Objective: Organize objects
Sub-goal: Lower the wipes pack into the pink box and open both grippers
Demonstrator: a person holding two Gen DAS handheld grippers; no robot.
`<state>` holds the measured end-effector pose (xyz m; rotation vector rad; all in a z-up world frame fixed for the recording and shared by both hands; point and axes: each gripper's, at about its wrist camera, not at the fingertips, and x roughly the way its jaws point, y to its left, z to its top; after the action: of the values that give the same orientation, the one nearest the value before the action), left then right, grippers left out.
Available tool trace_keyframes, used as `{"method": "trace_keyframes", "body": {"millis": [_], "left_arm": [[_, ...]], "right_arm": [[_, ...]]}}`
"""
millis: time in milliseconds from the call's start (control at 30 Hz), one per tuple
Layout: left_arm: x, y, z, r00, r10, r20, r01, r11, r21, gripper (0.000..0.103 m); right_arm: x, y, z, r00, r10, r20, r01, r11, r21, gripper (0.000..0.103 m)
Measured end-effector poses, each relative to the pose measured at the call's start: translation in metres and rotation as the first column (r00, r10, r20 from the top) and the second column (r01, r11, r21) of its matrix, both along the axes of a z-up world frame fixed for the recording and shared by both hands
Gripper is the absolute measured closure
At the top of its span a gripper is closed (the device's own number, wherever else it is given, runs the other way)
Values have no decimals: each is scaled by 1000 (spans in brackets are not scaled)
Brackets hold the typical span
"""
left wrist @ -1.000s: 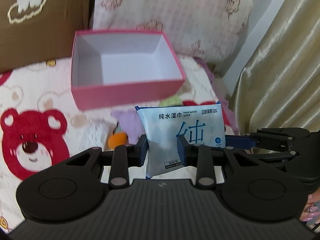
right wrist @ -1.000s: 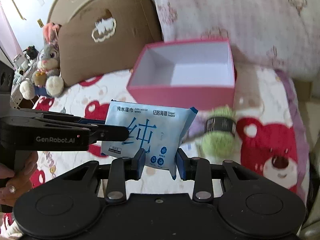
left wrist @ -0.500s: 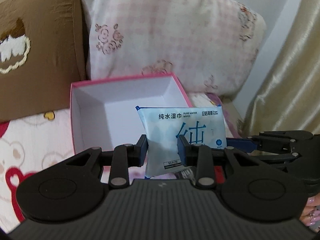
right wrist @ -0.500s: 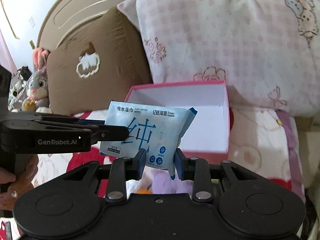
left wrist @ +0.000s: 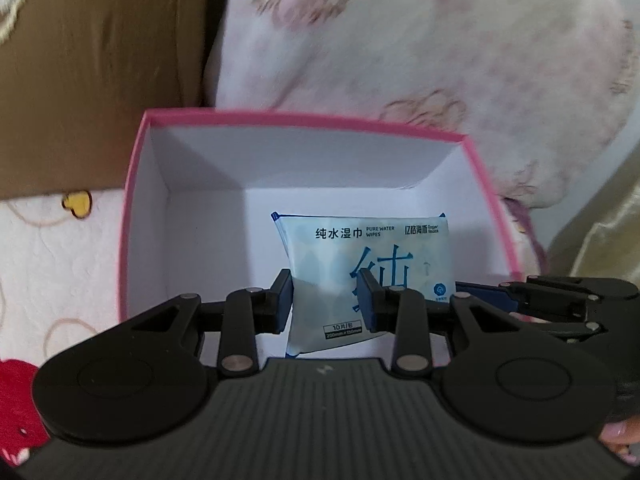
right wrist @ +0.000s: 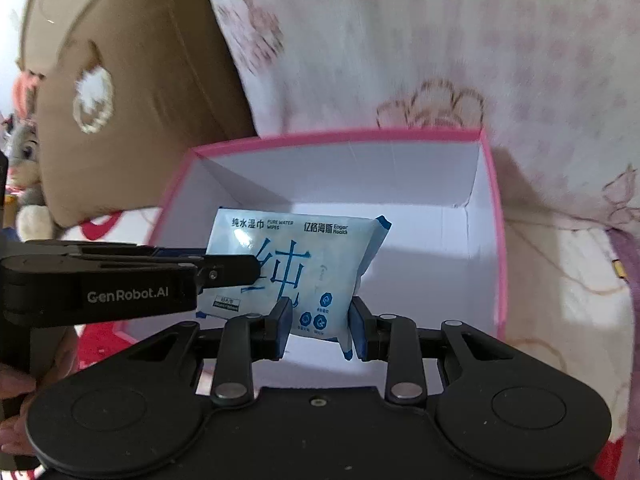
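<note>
Both tools, your left tool (left wrist: 326,306) and right tool (right wrist: 320,326), pinch the wipes pack (left wrist: 366,272) directly above the pink box (left wrist: 132,216), its long axis crosswise.

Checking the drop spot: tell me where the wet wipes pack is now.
In both wrist views, the wet wipes pack hangs upright over the open pink box, held by the left gripper and right gripper.

Bedroom, home: bed with bear-print sheet (left wrist: 60,264), brown pillow (left wrist: 100,72), pink floral pillow (left wrist: 400,60), plush rabbit (right wrist: 24,152) at left edge.
</note>
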<state>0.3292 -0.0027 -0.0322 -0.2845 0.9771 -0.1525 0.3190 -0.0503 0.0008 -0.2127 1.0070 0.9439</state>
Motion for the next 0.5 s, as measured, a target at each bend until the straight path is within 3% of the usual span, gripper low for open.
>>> {"method": "trace_keyframes", "body": {"millis": [233,500], "left_arm": [[25,7,-35,997,38,-67,-37,999,20,70],[43,3,-54,991,75,-111,-73,997,29,71]], "right_arm": [[18,24,-34,998,0,-63,-2,999,-42,67],[31,42,-46,999,7,-54,-12,994,-105,68]]}}
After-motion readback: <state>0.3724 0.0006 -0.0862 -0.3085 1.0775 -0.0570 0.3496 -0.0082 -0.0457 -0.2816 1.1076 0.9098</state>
